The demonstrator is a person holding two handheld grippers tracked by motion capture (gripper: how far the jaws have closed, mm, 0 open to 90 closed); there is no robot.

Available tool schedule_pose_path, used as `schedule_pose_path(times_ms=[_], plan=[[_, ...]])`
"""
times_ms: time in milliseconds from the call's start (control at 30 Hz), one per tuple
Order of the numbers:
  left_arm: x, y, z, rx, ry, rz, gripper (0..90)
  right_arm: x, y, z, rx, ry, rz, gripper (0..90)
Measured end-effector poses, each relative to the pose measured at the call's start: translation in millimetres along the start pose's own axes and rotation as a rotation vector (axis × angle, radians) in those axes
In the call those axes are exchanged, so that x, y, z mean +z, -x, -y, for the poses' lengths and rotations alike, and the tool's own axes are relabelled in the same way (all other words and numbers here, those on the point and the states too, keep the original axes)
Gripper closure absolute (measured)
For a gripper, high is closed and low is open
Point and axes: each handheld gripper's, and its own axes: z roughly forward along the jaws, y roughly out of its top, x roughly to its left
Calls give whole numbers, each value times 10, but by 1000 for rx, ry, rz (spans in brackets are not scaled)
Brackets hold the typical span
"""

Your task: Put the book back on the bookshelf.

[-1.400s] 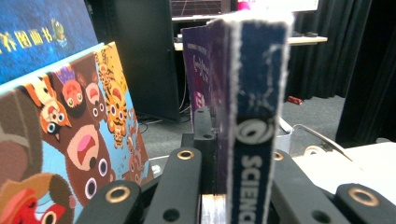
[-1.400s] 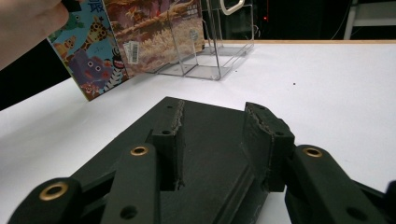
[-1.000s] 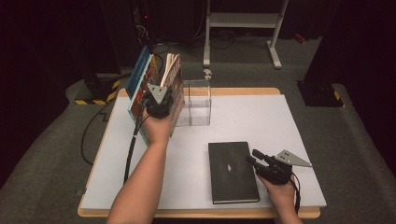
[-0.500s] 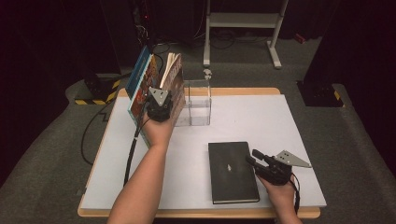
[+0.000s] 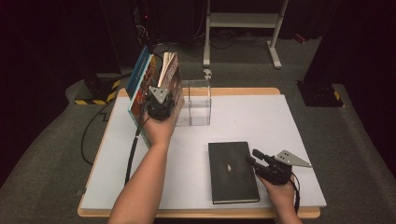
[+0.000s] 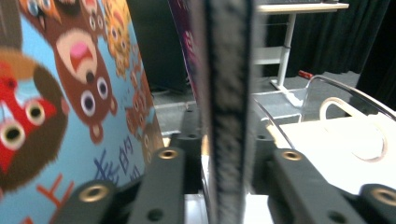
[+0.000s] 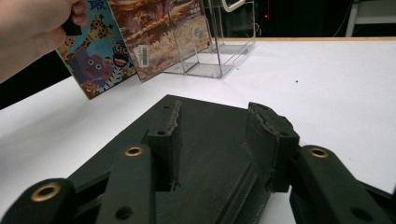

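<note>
Picture books [image 5: 156, 91]: upright, leaning at the table's [image 5: 289, 121] far left; left gripper [image 5: 160, 103] astride one book's edge [image 6: 226, 107], jaws just opening, pads seemingly off it though the close view is blurred; clear acrylic holder [image 5: 196, 102] just right of it; black notebook [image 5: 232, 171] flat under the right gripper [image 5: 254, 158], jaws parted, grasping nothing.

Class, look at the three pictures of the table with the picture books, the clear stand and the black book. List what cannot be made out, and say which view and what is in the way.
- Black book: cover mark too small in the high view.
- Picture books: lower parts hidden by the left gripper and hand, high view.
- Thing between the left gripper's jaws: blurred, too close, left gripper view.
- Clear stand: top cut off, right gripper view.
</note>
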Motion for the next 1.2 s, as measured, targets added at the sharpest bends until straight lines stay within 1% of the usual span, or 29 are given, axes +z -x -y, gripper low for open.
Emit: schedule_pose_path(times_ms=[167,233,267,300,333,467,633,733,800,867,967,1000,1100,1200], plan=[[-129,61,134,12,5,13,589,3,7,-1,1,-4,6,534],[-196,77,202,10,6,25,562,4,7,-1,0,-5,8,529],[-233,82,234,7,4,29,558,5,5,-1,-1,-6,9,528],[-271,85,271,-3,7,39,553,6,3,-1,-1,-7,10,526],[-306,88,305,-1,4,46,546,7,0,-1,-2,-9,11,525],[-435,98,449,31,-10,72,535,14,-12,4,-9,-15,16,520],[-597,73,645,36,-36,111,535,29,-30,13,-15,-26,23,510],[-690,49,752,32,-43,136,528,38,-33,20,-19,-33,28,507],[-743,34,817,15,-53,164,517,47,-36,25,-19,-38,32,504],[-796,30,889,9,-71,198,504,51,-37,28,-23,-44,35,499],[-871,48,1000,31,-99,247,489,57,-34,33,-26,-55,42,489],[-902,50,1034,26,-106,270,479,59,-31,35,-24,-59,46,482],[-1017,64,1135,41,-113,306,460,66,-19,38,-24,-72,56,460],[-1126,70,1216,52,-136,353,432,73,-22,44,-34,-92,72,424]])
